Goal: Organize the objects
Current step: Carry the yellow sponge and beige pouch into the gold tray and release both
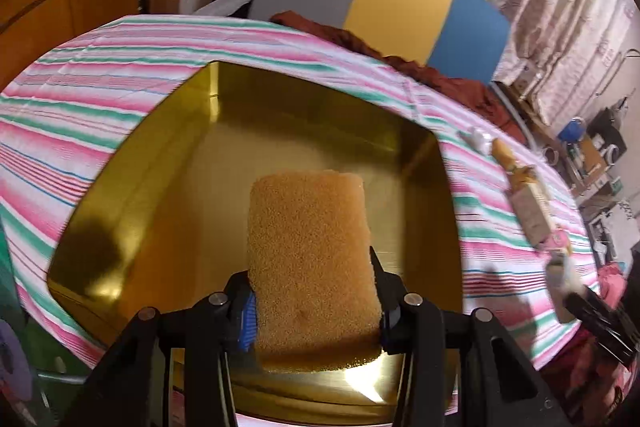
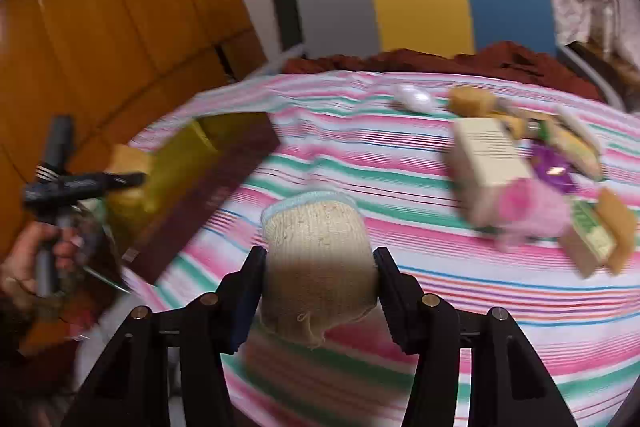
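Observation:
My left gripper (image 1: 314, 283) is shut on an orange sponge (image 1: 310, 259) and holds it over the open gold tin box (image 1: 160, 195), which sits on the striped cloth. My right gripper (image 2: 320, 267) is shut on a beige knitted sock (image 2: 318, 251) with a light blue cuff, held above the cloth. In the right wrist view the gold box (image 2: 200, 179) with dark red sides lies at the left, with the left gripper (image 2: 72, 183) and sponge over it. The right gripper with the sock (image 1: 576, 287) shows at the right of the left wrist view.
A pile of small items lies at the right: a cream carton (image 2: 492, 159), a pink fluffy thing (image 2: 532, 215), a purple wrapper (image 2: 552, 167), sponges (image 2: 472, 99) and a white object (image 2: 412, 97). A grey-yellow-blue chair back (image 2: 420, 3) stands behind the table. A wooden door is at the left.

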The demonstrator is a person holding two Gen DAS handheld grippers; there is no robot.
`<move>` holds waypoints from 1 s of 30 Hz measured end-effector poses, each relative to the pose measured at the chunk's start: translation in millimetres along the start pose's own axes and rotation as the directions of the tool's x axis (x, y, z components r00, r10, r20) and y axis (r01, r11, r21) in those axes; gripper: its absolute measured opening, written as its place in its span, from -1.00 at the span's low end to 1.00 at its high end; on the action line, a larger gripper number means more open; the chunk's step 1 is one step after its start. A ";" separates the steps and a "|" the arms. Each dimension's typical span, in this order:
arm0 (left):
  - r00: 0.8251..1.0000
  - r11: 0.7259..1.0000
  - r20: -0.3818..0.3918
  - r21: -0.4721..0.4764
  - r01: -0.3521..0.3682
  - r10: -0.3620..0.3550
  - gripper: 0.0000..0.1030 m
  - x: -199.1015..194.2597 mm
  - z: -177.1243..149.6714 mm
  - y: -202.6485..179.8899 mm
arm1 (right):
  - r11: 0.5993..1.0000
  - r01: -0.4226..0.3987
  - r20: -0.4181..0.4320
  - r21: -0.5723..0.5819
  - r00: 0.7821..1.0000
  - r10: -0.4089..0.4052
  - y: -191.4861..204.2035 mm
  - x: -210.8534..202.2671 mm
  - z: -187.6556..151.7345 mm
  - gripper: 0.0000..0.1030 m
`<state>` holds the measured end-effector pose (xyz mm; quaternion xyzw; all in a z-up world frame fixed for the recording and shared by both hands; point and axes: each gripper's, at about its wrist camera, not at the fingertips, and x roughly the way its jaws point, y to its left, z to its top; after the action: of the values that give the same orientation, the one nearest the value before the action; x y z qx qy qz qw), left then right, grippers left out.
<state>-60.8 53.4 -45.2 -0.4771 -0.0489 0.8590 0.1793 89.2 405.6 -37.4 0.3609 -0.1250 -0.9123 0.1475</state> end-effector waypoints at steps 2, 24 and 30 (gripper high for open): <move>0.999 0.999 -0.003 -0.010 -0.040 0.040 -0.14 4.3 1.0 13.5 | 0.999 -0.043 0.019 -0.004 0.999 0.043 21.3 3.2 1.8 0.06; 0.991 0.981 0.053 -0.156 -0.113 0.123 0.53 -10.4 12.4 77.5 | 0.991 -0.096 -0.024 -0.091 0.995 0.094 129.9 46.7 -0.1 0.32; 0.982 0.983 0.074 -0.070 -0.170 0.175 0.53 -22.2 15.5 57.4 | 0.999 0.029 -0.018 -0.017 0.999 -0.030 82.5 17.2 -33.2 0.37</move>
<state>-78.1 -6.6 -33.7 -0.4503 -0.0419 0.8876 0.0868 115.1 319.0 -44.1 0.3698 -0.1108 -0.9121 0.1382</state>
